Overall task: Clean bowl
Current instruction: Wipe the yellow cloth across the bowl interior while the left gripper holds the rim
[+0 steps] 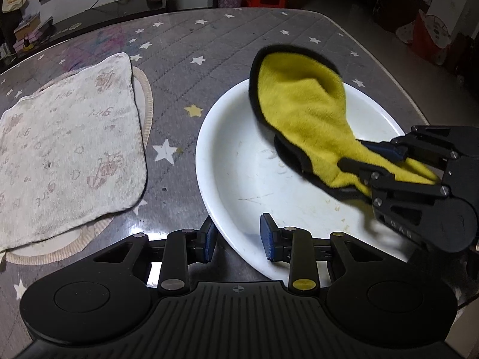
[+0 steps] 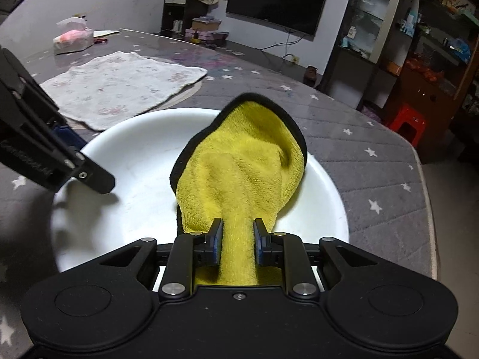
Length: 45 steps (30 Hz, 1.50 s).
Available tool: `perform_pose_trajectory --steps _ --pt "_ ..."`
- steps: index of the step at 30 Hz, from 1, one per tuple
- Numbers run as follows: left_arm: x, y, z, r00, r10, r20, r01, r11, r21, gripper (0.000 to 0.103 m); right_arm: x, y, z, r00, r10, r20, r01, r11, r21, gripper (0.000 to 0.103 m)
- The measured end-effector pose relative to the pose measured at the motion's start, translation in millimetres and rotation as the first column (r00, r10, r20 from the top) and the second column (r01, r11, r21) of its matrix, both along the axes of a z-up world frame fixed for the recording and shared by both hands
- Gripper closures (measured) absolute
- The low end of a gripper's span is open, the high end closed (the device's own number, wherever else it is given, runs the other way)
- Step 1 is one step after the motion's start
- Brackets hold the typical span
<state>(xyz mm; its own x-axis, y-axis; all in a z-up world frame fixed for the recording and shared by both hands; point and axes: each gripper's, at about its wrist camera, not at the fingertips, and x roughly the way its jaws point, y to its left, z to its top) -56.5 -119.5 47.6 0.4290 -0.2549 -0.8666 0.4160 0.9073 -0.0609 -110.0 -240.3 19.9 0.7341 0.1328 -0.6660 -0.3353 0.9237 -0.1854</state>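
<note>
Your right gripper (image 2: 238, 240) pinches the yellow cloth (image 2: 242, 164), which lies draped inside the white bowl (image 1: 239, 179). Your left gripper (image 1: 238, 237) clamps the bowl's near rim, narrow. Bowl sits on the starred tablecloth (image 1: 179, 45), right of the pale towel (image 1: 69, 143).

left gripper (image 1: 238, 237) clamped, right gripper (image 2: 238, 240) clamped

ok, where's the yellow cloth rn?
Yellow cloth lies in the white bowl, bunched end pinched by the right gripper; patterned towel sits beyond.
</note>
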Motion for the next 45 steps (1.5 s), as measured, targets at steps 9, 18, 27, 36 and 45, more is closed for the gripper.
perform_pose_trajectory --steps 9,18,27,36,45 --pt "6.3 0.2 -1.7 1.000 0.005 -0.009 -0.005 1.000 -0.001 0.070 12.4 -14.6 -1.8 0.999 -0.042 0.006 0.042 0.999 0.011 0.081" --pt "-1.3 1.5 1.9 1.000 0.010 -0.002 -0.010 1.000 0.002 0.070 0.1 -16.2 -1.1 0.999 -0.043 -0.008 0.043 0.999 0.012 0.081" --pt "-7.7 2.8 4.2 1.000 0.004 0.011 -0.004 1.000 -0.003 0.071 -18.0 -6.5 1.6 1.000 -0.006 -0.026 0.006 1.000 0.000 0.081" --pt "-8.2 3.2 4.7 1.000 -0.004 0.009 0.004 1.000 -0.006 0.071 -31.9 7.9 4.8 0.997 0.055 -0.046 -0.054 0.998 0.024 0.081" --pt "-8.5 3.4 4.6 1.000 -0.015 0.009 0.015 1.000 -0.007 0.071 -20.7 17.8 5.3 0.996 0.082 -0.038 -0.080 0.996 0.039 0.081"
